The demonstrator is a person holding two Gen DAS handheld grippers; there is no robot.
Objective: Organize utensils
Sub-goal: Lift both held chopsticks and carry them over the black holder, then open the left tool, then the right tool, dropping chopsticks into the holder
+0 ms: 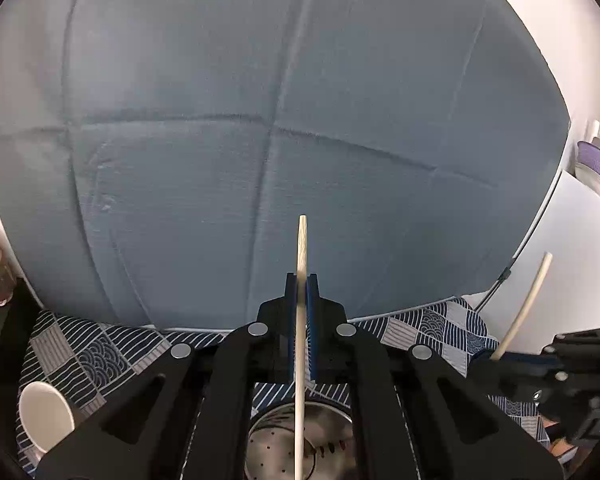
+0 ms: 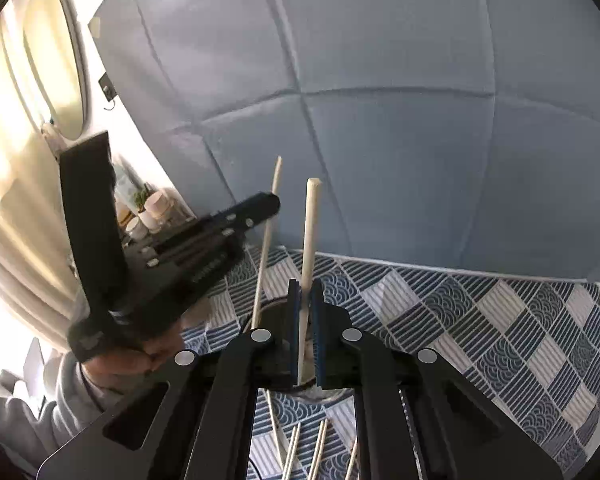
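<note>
My left gripper (image 1: 302, 280) is shut on a pale wooden chopstick (image 1: 301, 248) that stands nearly upright between its blue pads. The chopstick's lower part hangs over a round perforated metal holder (image 1: 268, 440). My right gripper (image 2: 306, 284) is shut on a thicker pale chopstick (image 2: 310, 232), also upright, above the holder's dark rim (image 2: 272, 306). In the right wrist view the left gripper (image 2: 274, 205) appears at left with its thin chopstick (image 2: 265, 248). In the left wrist view the right gripper (image 1: 500, 356) enters from the right with its chopstick (image 1: 526, 304).
Several loose chopsticks (image 2: 294, 452) lie on the blue-and-white patterned cloth (image 2: 460, 320) near the front. A white cup (image 1: 46, 416) lies on the cloth at left. A blue padded wall (image 1: 300, 120) rises behind. Jars (image 2: 152, 208) stand at the left edge.
</note>
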